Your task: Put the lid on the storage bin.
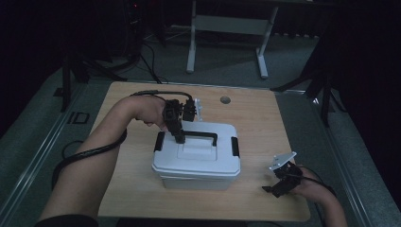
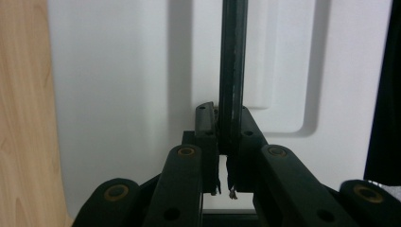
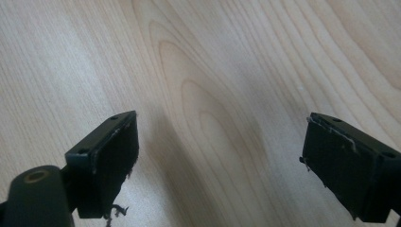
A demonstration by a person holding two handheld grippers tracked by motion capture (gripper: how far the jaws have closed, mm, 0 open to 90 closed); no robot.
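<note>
A white storage box (image 1: 196, 163) with a lid sits near the middle of the wooden table (image 1: 255, 118), a black latch (image 1: 235, 146) at its right end. The left gripper (image 1: 179, 138) reaches in from the far left and is clamped on the left end of the box's black handle (image 1: 203, 135) — in the left gripper view the pads press the thin dark bar (image 2: 232, 71) from both sides over the white lid (image 2: 118, 94). The right gripper (image 1: 279, 185) rests low at the near right corner, well apart from the box — its jaws stand wide with only bare wood (image 3: 213, 94) between them.
</note>
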